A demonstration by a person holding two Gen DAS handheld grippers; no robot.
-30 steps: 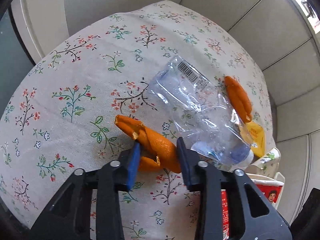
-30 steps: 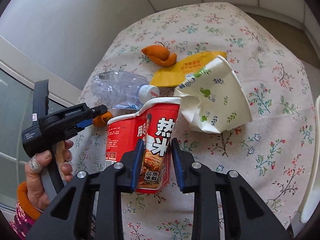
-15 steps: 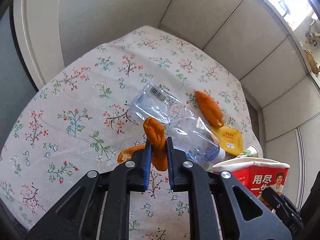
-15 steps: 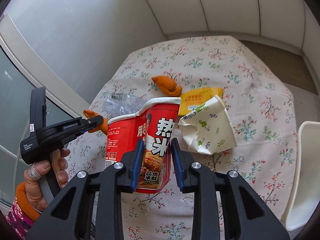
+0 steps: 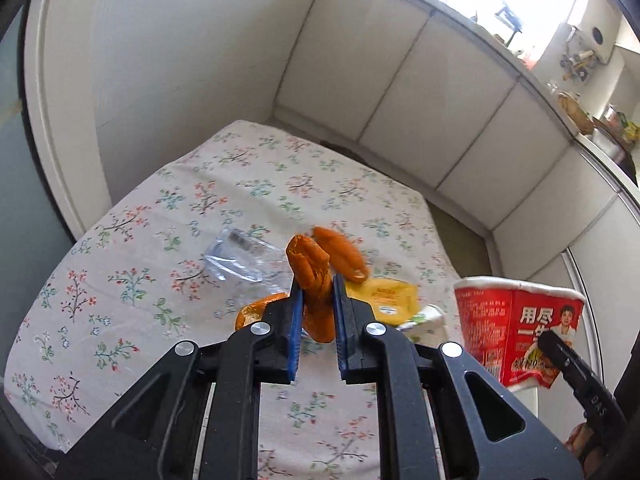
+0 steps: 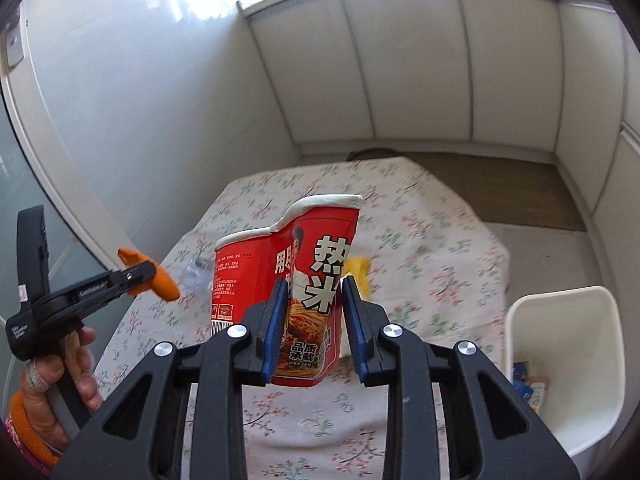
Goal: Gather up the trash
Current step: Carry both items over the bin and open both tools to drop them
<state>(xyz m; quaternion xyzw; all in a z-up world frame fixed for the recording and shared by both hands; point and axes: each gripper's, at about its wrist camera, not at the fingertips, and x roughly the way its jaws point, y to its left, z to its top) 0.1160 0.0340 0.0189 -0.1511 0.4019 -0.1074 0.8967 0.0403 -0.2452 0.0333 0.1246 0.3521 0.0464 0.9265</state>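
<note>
Left wrist view, left to right: crushed clear plastic bottle point(image 5: 240, 258) lay at centre-left of the frame on the floral counter point(image 5: 120, 280). Left claw point(image 5: 314, 300) at lower centre was pinched on one piece of orange peel point(image 5: 310, 272), held clear above the cloth. A second peel piece point(image 5: 340, 254) lay just right of it on the counter, a third point(image 5: 254, 312) showed beside the left blue pad; whether that third is separate or part of the held piece I cannot tell. Yellow packet point(image 5: 384, 296) and a crumpled paper cup point(image 5: 428, 318) lay further right. Red noodle cup point(image 5: 516, 328) stood off the counter at the right edge, carried by the other tool.

Right wrist view, left to right: left claw with peel at middle left; right claw point(image 6: 314, 320) at lower centre clamped on the noodle cup's dented wall, cup lifted above the counter. White bin point(image 6: 560, 320) at lower right, some scraps visible inside, beside the counter.

Progress, as judged: two items in hand, neither yet dropped in the bin. Left on the counter: 1 bottle, 1 packet, 1 paper cup, 1 or 2 peel pieces. Bin holds a few bits already, count unreadable. Task roughly in its early half
</note>
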